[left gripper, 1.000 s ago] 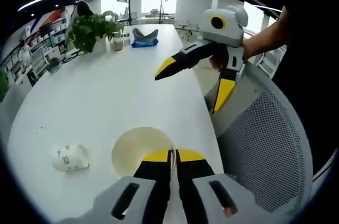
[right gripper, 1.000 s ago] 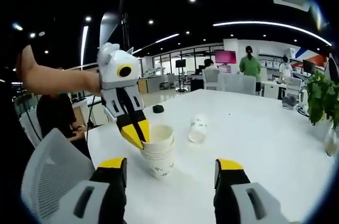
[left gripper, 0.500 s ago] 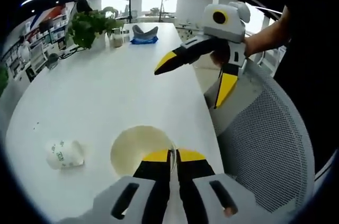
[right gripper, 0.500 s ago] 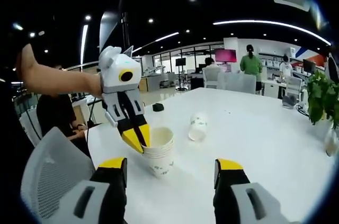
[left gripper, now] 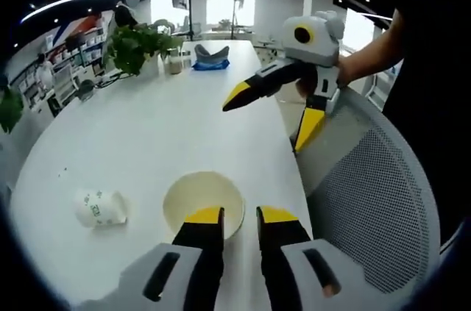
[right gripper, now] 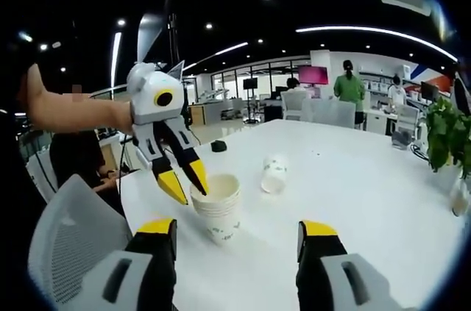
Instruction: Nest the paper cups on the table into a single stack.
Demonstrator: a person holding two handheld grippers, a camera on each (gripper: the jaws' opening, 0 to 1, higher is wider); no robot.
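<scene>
Stack: my nested paper cups (right gripper: 218, 206) stand upright on the white worktop (right gripper: 353, 179), near its edge by the mesh chair (left gripper: 368, 201). From above I look into the top cup's mouth.
Left tool (right gripper: 182, 180): my jaws are parted a little around the stack's near rim, one tip inside, one outside, gripping nothing.
Right tool (left gripper: 276, 114): spread wide, held above the worktop edge, carrying nothing.
Loose cup (right gripper: 274, 176): lies on its side on the worktop, well apart from the stack.
Step in hand, as I judge it: let go of the stack cleanly, then fetch the lying cup.
Doing it well: I should lift straight up so the inner tip does not drag the rim and tip the stack.
</scene>
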